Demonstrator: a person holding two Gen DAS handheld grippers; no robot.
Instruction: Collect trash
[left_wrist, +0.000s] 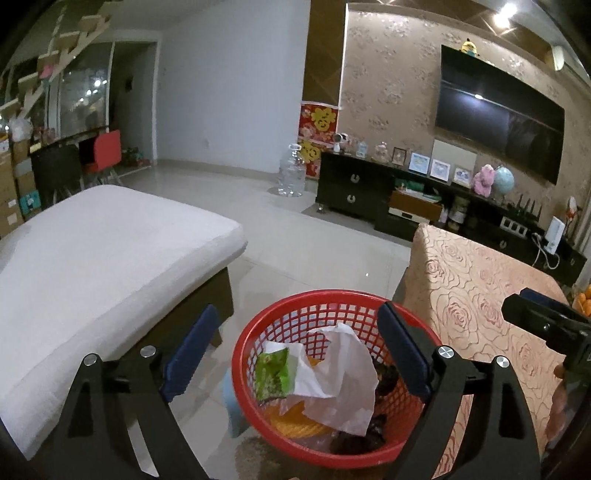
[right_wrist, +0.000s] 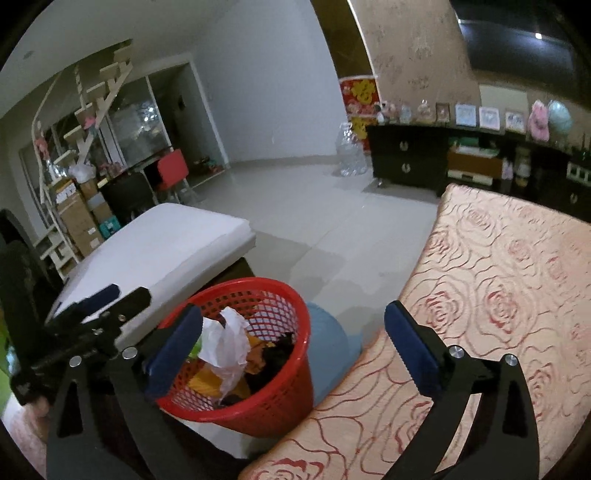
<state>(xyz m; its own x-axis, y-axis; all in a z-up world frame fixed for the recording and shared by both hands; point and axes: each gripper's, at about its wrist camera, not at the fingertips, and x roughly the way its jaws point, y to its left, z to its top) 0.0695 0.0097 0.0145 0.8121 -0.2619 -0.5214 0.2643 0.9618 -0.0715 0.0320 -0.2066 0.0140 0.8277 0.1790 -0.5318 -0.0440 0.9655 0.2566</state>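
The red basket (left_wrist: 332, 373) sits on the floor between the white cushion seat (left_wrist: 103, 266) and the table with the rose cloth (left_wrist: 487, 295). It holds the trash: a green wrapper (left_wrist: 274, 374), a crumpled white paper (left_wrist: 340, 376), something orange (left_wrist: 291, 417) and some dark bits (left_wrist: 384, 384). The wrapper has print on it, but it is too small and blurry to read. A light blue thing (right_wrist: 332, 350) sits on the floor just beside the basket, next to the table.

The left gripper (left_wrist: 295, 354) hangs over the basket. Its two blue fingers (left_wrist: 192, 350) are spread wide apart, and nothing is between them. The right gripper (right_wrist: 295, 350) is spread wide too and holds nothing. One of its fingers is in front of the basket rim and the other is over the rose cloth.

Far back, a red poster (left_wrist: 319, 122) with big yellow signs hangs on the wall. I cannot read the signs. A big clear water bottle (left_wrist: 291, 171) stands on the floor under it. A dark TV (left_wrist: 498, 110) hangs over a long black cabinet (left_wrist: 354, 184) with small picture frames, a pink plush toy (left_wrist: 484, 179) and a globe (left_wrist: 504, 181) on top. The frames are too small to read. On the far left are a red chair (left_wrist: 107, 151) and stacked cardboard boxes (right_wrist: 79, 218).
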